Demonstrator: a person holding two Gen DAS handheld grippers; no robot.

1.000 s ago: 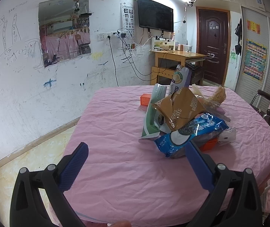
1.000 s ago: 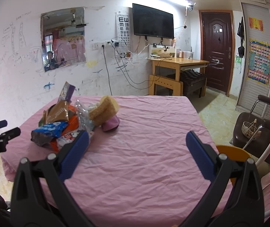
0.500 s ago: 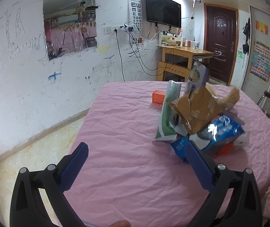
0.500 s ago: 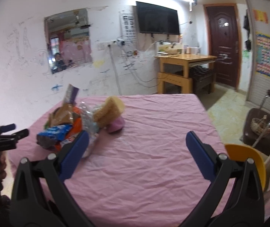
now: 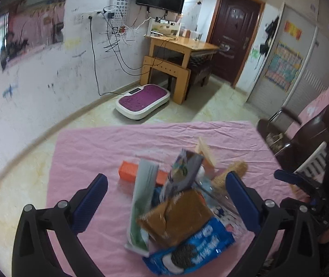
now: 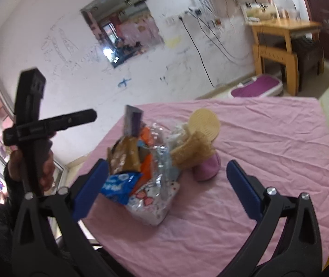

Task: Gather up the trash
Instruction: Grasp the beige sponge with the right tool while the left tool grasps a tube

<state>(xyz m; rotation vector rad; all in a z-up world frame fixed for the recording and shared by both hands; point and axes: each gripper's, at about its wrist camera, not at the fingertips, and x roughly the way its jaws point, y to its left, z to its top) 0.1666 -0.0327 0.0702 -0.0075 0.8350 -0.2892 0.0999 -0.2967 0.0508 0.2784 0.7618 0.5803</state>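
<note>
A heap of crumpled snack wrappers and packets (image 5: pixel 176 214) lies on the wrinkled pink cloth covering the table (image 5: pixel 90 152), and everything below is placed against that heap. At its near edge in the left wrist view sits a glossy blue plastic cookie packet (image 5: pixel 192 251) printed with a dark sandwich biscuit; its white lettering is too blurred to read. Just behind it, touching, is a torn brown foil bag (image 5: pixel 176 214), matte and creased. At the heap's left side a tall green-and-white pouch (image 5: pixel 142 198) stands upright, and a purple-grey printed pouch (image 5: pixel 183 173) leans up from the middle. An orange rectangular box (image 5: pixel 130 170) lies flat just beyond the heap. On the heap's right side rests a fibrous tan loofah-like scrubber (image 6: pixel 193 151), with a round pale-yellow ridged disc (image 6: pixel 204 122) behind it and a small pink rounded piece (image 6: pixel 207 169) touching its base. Clear crinkled plastic (image 6: pixel 162 159) and a white wrapper with pink cartoon prints (image 6: pixel 150 198) form the side nearest the right wrist camera.

The left gripper (image 5: pixel 164 198) hangs above the heap with its blue ribbed pads (image 5: pixel 90 202) spread wide, holding nothing. The right gripper (image 6: pixel 166 184) is likewise spread wide and empty, its pads (image 6: pixel 243 190) flanking the heap from the other side
</note>
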